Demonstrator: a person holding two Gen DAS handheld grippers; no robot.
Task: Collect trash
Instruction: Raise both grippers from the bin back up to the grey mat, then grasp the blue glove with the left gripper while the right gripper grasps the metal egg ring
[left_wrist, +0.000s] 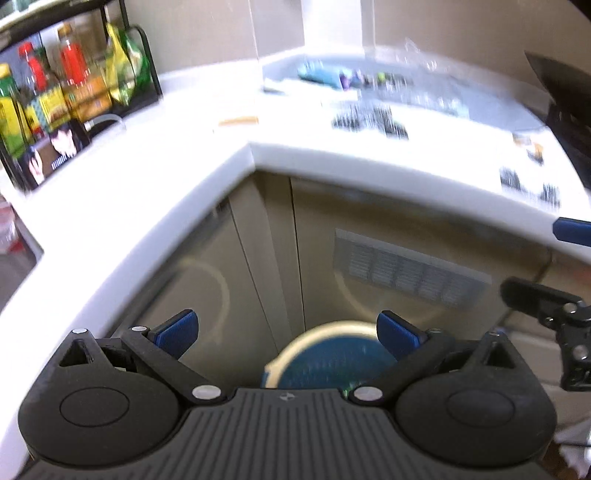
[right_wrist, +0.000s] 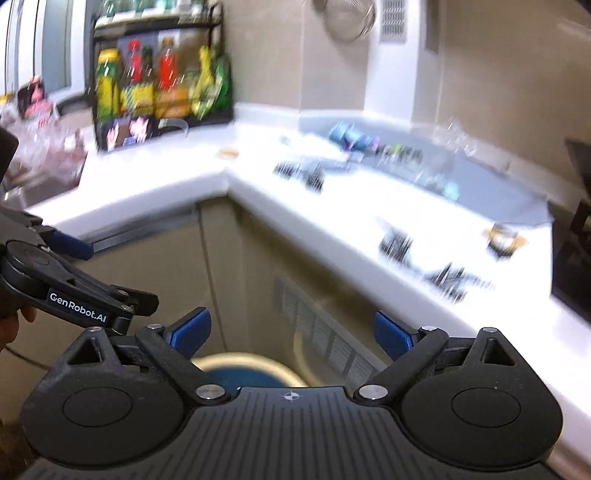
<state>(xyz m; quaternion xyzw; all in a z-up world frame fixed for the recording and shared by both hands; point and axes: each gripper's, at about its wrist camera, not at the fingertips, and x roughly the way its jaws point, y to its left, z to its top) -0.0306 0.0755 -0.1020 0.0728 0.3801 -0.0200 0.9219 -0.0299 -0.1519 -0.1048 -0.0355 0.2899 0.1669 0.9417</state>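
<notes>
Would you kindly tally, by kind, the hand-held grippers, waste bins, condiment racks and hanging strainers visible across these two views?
Hand-held grippers: 2 (left hand-held gripper, right hand-held gripper, both open)
Waste bin: 1
Condiment rack: 1
Metal strainer: 1
Total: 5

Left gripper open wide, blue pads well apart, nothing between them. Right gripper also spread wide and empty, blue fingertips clear. The two sit side by side, each visible at the edge of the other's view.
</notes>
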